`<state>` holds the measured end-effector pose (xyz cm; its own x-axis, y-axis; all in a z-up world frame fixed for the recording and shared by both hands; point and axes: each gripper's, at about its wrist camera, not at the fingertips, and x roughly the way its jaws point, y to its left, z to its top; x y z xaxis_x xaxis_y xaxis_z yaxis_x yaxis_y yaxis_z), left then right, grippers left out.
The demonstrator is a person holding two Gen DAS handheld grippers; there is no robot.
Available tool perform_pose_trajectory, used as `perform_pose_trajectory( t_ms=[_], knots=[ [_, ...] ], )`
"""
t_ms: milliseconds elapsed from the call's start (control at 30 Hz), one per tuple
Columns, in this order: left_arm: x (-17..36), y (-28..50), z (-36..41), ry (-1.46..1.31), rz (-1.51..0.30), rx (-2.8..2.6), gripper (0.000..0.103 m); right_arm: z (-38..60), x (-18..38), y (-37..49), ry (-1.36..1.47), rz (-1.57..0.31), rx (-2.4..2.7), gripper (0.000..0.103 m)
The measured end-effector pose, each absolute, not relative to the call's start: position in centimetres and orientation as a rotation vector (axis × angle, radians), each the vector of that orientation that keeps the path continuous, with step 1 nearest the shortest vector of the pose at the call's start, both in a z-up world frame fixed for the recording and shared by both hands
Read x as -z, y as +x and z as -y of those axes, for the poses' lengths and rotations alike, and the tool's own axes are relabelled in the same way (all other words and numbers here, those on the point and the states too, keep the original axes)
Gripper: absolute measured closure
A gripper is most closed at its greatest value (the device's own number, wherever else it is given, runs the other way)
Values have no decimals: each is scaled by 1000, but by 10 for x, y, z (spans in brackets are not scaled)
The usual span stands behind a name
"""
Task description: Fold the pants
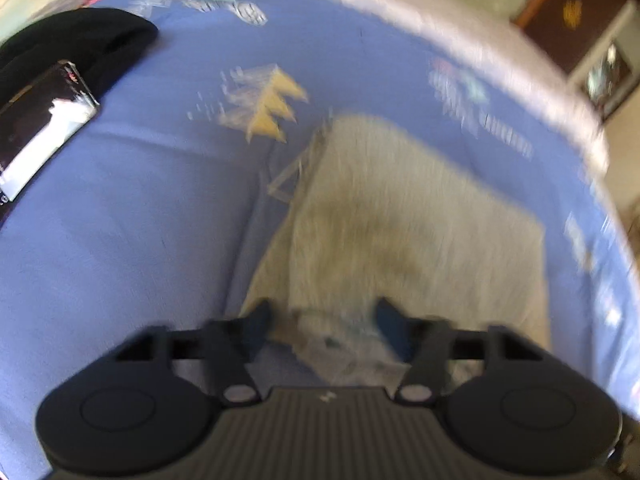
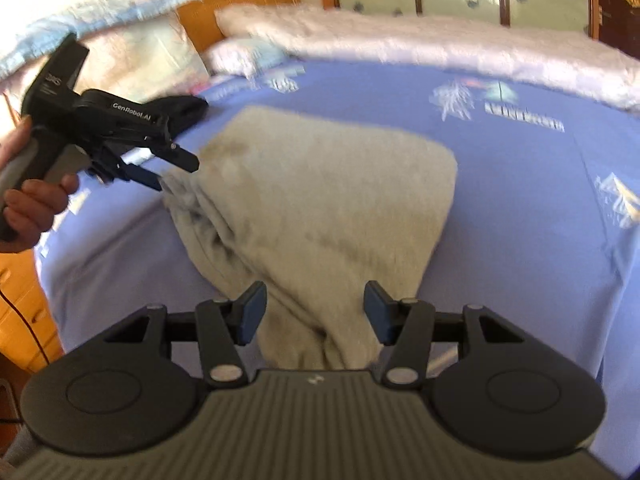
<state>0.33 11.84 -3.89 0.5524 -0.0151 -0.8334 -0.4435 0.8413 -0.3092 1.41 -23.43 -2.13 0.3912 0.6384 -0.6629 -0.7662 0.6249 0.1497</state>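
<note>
We get 2 wrist cams, both close & angled down, sharing pants on bed

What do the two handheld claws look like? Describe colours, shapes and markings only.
Both match: the left claw and the right claw have matte black bodies with blue pads on slim black linkage arms. Two round black discs flank a ribbed grey plate. The left carries white "GenRobot.AI" lettering and a grey pistol handle in a bare hand.

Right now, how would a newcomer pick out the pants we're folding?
Start at the bed with the blue printed sheet. The pants are the folded beige, fuzzy bundle lying in its middle, with the left gripper at their far-left corner. The only other garment on the sheet, a black one near the pillows, is much darker.
</note>
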Motion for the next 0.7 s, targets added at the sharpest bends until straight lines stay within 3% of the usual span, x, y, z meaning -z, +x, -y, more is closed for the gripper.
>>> perform_pose_trajectory(
  t_ms=[33, 67, 100, 233, 267, 333, 400, 467, 500, 567, 700],
  knots=[
    [40, 3, -116, -517, -957, -273, 64, 231, 26, 14, -205, -771, -886, 76],
    [37, 0, -115, -510, -945, -264, 82, 227, 30, 17, -211, -790, -878, 84],
    [34, -2, -117, -520, -936, -245, 85, 229, 29, 16, -200, -796, -869, 87],
    [28, -10, -132, -543, -930, -284, 84, 221, 25, 7, -246, -765, -891, 87],
    [30, -10, -133, -551, -943, -286, 81, 220, 27, 7, -248, -772, -890, 83],
    [33, -7, -129, -521, -958, -305, 72, 226, 32, 13, -215, -806, -897, 79],
    [26, -10, -124, -473, -945, -347, 50, 235, 27, 22, -148, -837, -912, 69],
    [14, -21, -127, -464, -883, -360, 37, 249, 19, 35, -27, -843, -930, 57],
    [8, -24, -132, -478, -850, -364, 20, 258, 16, 41, 31, -830, -923, 54],
    [3, -28, -144, -529, -811, -392, 1, 275, 10, 57, 131, -821, -881, 49],
    [15, -9, -158, -567, -816, -326, 0, 291, 17, 90, 274, -849, -781, 40]
  ],
)
